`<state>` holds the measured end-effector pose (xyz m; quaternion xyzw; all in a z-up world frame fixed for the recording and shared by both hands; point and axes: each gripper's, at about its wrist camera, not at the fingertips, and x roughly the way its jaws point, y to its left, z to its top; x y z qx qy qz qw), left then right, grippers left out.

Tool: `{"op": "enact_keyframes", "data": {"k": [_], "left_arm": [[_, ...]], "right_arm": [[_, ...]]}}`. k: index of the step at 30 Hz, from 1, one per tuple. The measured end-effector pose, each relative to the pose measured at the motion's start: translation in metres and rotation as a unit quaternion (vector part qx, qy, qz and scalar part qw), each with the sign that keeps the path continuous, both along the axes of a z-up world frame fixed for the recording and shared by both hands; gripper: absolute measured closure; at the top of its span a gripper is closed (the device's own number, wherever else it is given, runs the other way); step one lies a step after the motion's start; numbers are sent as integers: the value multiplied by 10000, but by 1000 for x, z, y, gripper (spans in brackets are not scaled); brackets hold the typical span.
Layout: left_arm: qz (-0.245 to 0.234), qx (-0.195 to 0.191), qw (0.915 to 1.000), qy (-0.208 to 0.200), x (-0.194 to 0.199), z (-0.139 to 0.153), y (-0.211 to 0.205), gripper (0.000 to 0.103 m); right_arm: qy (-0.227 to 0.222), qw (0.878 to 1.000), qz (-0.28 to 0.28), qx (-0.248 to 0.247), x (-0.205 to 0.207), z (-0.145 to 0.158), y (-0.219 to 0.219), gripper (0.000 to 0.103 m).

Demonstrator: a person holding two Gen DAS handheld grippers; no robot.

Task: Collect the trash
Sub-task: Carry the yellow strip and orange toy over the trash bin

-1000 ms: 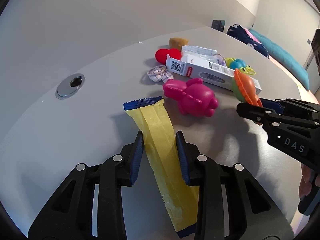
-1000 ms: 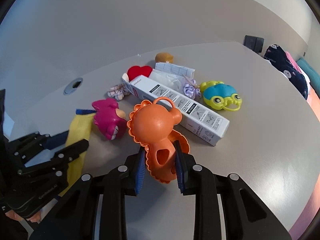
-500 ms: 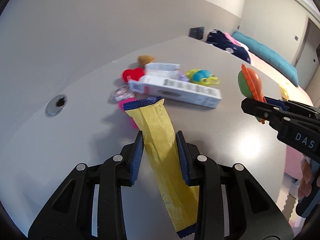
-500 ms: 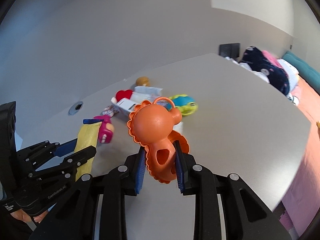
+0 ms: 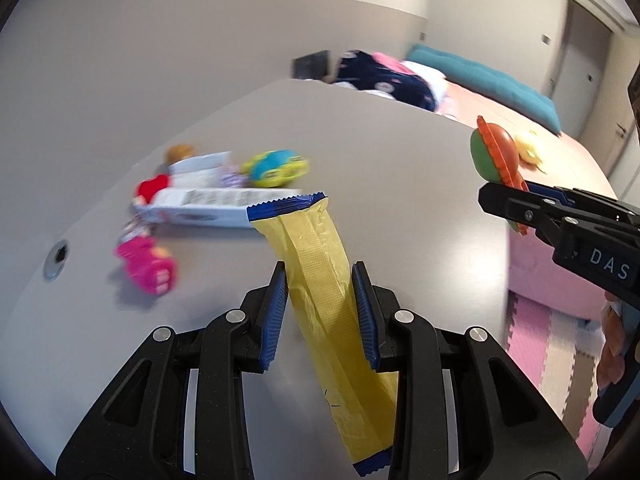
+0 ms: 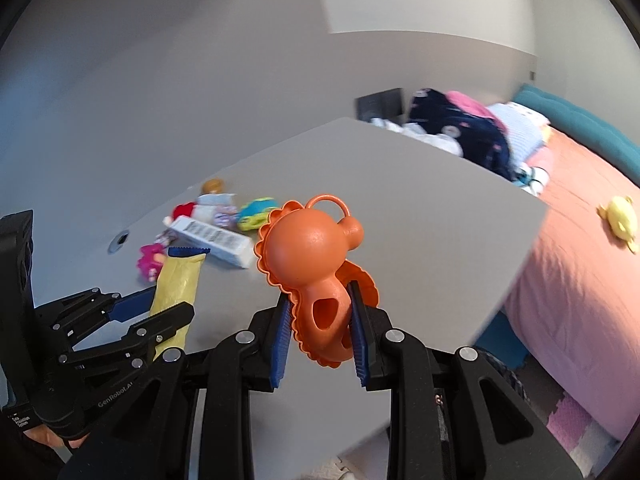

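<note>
My left gripper (image 5: 320, 288) is shut on a yellow wrapper with blue ends (image 5: 320, 280) and holds it up above the grey table (image 5: 400, 168). The wrapper also shows in the right wrist view (image 6: 178, 280). My right gripper (image 6: 318, 312) is shut on an orange lion toy (image 6: 312, 252), held above the table near its right edge; it shows in the left wrist view (image 5: 496, 156) at the right. A white carton (image 5: 208, 206) lies on the table far ahead.
On the table lie a pink toy (image 5: 146, 268), a yellow-blue frog toy (image 5: 276, 166), a red heart (image 5: 150, 188) and a round metal grommet (image 5: 56, 258). A pink bed (image 6: 580, 260) with a yellow toy (image 6: 620, 220) stands right of the table. Foam mats (image 5: 552, 340) cover the floor.
Both grippers have risen and pulled back from the pile and swung right, each keeping its hold. The table items look smaller and farther left; the bed and floor have come into view.
</note>
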<state>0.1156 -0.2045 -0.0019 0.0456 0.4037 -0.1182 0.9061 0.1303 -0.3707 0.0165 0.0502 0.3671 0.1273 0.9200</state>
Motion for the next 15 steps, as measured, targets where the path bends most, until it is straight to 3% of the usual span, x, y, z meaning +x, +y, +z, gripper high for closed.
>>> {"op": "enact_keyframes", "data": {"k": [15], "left_arm": [[-1199,83,9927,45,-6,0,-141,70]], "right_arm": [[92,9927,-1196,84,-46,-13,-136,75]]}}
